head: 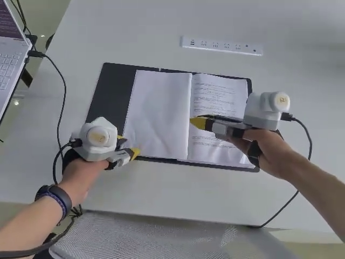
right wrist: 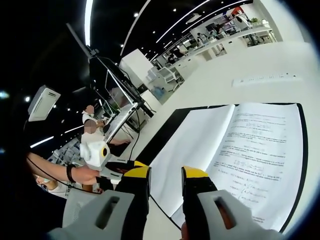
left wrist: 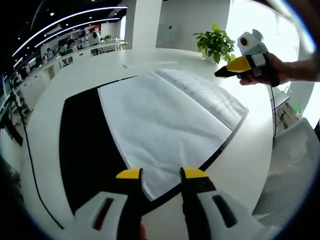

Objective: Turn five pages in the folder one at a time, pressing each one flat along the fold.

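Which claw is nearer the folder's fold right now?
Right. The right claw has its tips at the fold, about midway along it. The left claw is off to the side, at the near edge of the blank page.

Both arms reach forward.
Grey, yellow-tipped plastic left gripper (left wrist: 161, 174) and matching right gripper (right wrist: 165, 172) show jaws slightly parted.

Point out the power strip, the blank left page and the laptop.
power strip (head: 222, 46), head view, middle of its top face.
blank left page (head: 159, 113), head view, centre of the sheet.
laptop (head: 7, 60), head view, on its keyboard.
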